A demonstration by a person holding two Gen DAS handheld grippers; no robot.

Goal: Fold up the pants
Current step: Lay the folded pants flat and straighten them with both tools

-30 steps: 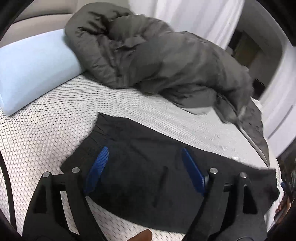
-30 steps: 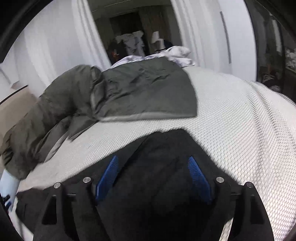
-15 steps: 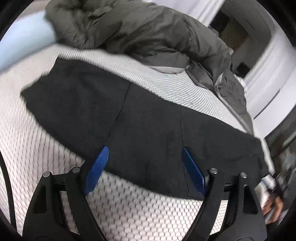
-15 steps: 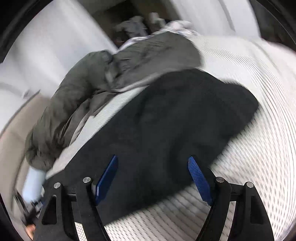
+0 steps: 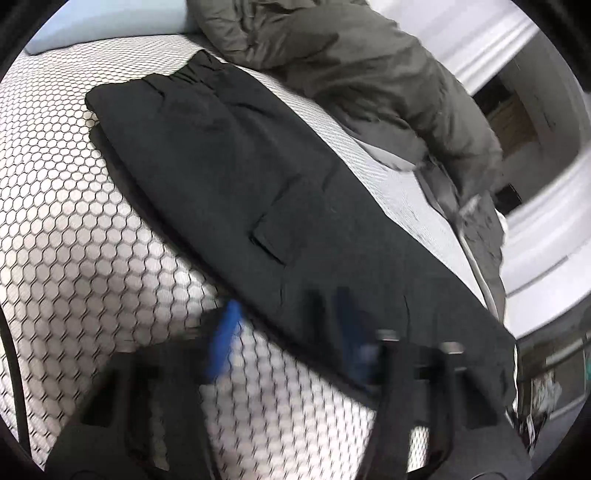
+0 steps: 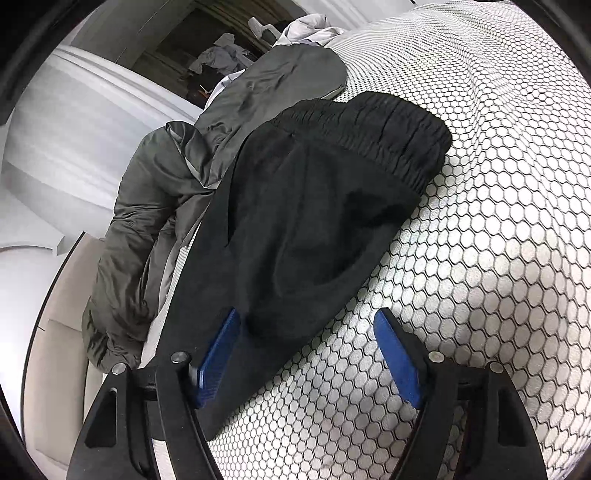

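Black pants (image 5: 258, 177) lie in a long strip across the honeycomb-patterned mattress (image 5: 74, 229), one gathered end at the upper left. My left gripper (image 5: 288, 336) is low over their near edge, blurred, its jaws closing with that edge between the blue pads (image 5: 225, 339), a gap still showing. In the right wrist view the pants (image 6: 314, 221) show an elastic waistband (image 6: 388, 136) at the far end. My right gripper (image 6: 306, 354) stands wide, its jaws just starting to close, and a rounded fold of the pants lies between its fingers without touching them.
A bulky olive-grey quilted coat (image 5: 351, 74) is heaped behind the pants and also shows beside them (image 6: 147, 229). A pale blue pillow (image 5: 92, 22) lies at the far left. Bare mattress (image 6: 498, 240) spreads on the right.
Both grippers sank toward the near edge of the pants and rolled. The left jaws narrowed from wide open; the right jaws stayed wide.
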